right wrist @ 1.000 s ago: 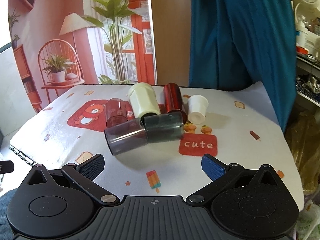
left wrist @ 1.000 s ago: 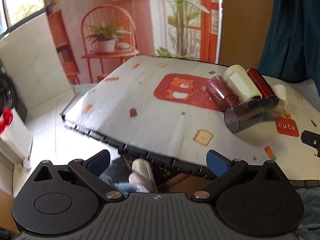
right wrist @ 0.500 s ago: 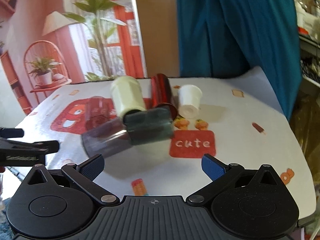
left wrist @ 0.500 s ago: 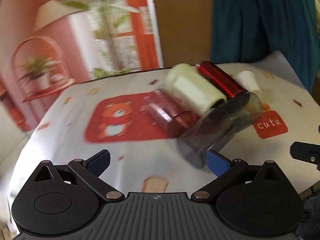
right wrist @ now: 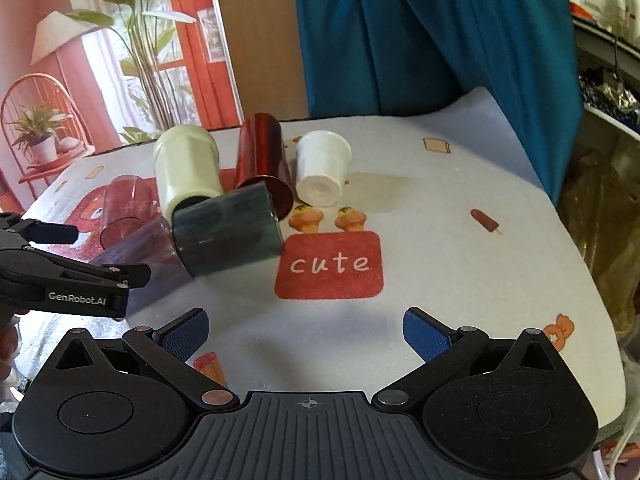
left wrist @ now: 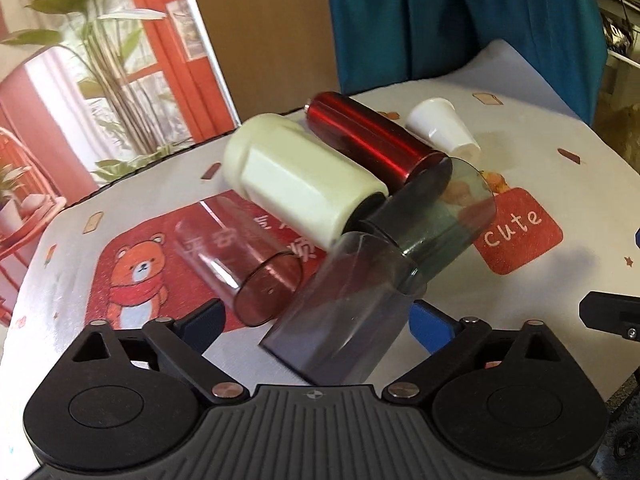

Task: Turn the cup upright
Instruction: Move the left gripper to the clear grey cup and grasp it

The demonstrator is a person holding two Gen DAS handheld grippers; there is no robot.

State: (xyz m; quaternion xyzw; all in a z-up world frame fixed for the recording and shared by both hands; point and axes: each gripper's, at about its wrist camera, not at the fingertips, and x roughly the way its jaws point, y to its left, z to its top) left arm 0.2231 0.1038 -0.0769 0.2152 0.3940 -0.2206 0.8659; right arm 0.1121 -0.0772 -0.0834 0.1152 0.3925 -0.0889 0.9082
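Note:
Several cups lie on their sides in a cluster on the table. A smoky purple cup point(left wrist: 344, 312) lies between the fingers of my left gripper point(left wrist: 320, 326), which is open around it without closing. A dark green cup point(left wrist: 432, 228) leans on it. A cream cup point(left wrist: 296, 184), a metallic red cup point(left wrist: 372, 144) and a clear red cup point(left wrist: 240, 264) lie beside them. A small white cup point(right wrist: 322, 168) stands upside down. My right gripper point(right wrist: 306, 330) is open and empty, near the table's front, apart from the cups.
The table point(right wrist: 460, 264) has a white cloth with a red "cute" patch point(right wrist: 330, 266) and a bear patch point(left wrist: 136, 276). A teal curtain point(right wrist: 420, 32) hangs behind. The left gripper's body point(right wrist: 60, 276) shows at the right view's left edge.
My left gripper has swung from off the table's left edge up to the cups, and its fingers now straddle the purple cup. My right gripper moved slightly closer.

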